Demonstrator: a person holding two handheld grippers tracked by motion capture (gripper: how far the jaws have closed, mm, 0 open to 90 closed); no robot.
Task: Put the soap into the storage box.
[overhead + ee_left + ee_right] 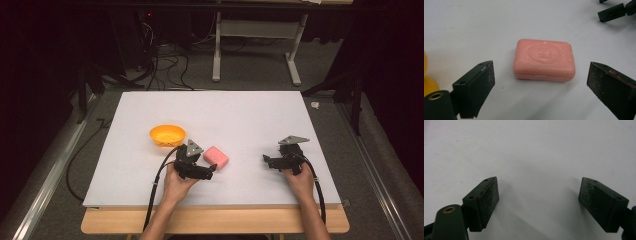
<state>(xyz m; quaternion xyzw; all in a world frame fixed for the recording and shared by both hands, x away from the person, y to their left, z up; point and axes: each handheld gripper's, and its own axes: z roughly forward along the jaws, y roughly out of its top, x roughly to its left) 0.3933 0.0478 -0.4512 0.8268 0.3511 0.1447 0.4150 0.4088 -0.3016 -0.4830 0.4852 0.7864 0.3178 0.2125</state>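
A pink bar of soap lies flat on the white table top, just right of my left gripper. In the left gripper view the soap sits a little ahead of the open jaws, stamped face up, and no pad touches it; the left gripper stands wide apart around empty table. An orange bowl rests behind and to the left of that hand. My right gripper is held low over the table at the right, and its jaws stand open with nothing between them.
The orange bowl's edge shows at the left of the left gripper view, and the right gripper's jaw tips at its top right. A wooden strip runs along the near edge of the table. Cables and a white stand's legs lie on the floor beyond.
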